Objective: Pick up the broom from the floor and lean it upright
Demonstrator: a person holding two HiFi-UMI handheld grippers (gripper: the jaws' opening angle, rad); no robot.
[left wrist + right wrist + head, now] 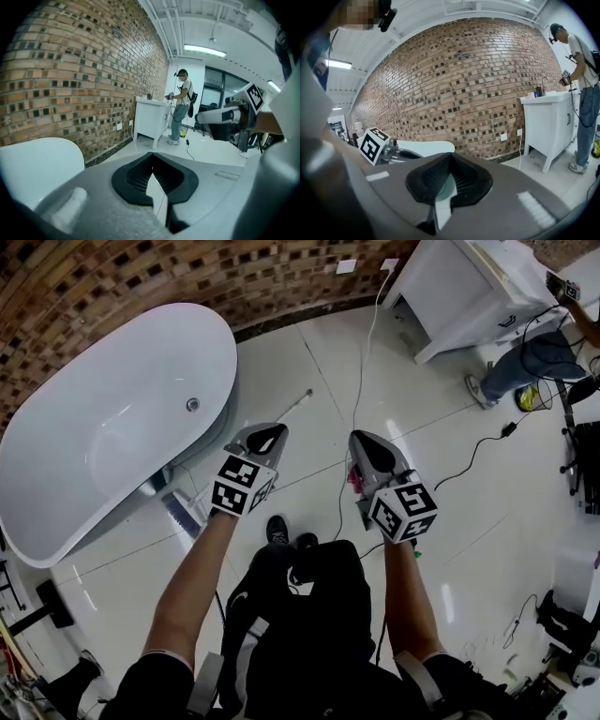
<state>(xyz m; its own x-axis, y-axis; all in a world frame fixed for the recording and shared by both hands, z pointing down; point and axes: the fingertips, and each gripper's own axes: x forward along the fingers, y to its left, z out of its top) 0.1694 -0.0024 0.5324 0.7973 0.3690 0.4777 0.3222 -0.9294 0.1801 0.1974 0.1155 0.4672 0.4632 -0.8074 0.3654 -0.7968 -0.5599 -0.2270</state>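
White floor (412,418) holds the broom (296,399), lying flat just right of the bathtub (112,427). The 2 tools, left gripper (272,433) and right gripper (365,440), have jaws together, holding nothing.

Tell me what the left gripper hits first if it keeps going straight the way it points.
Likely the tiled floor ahead of the left gripper, since it tilts down. The broom handle lies near that line; depth is unclear.
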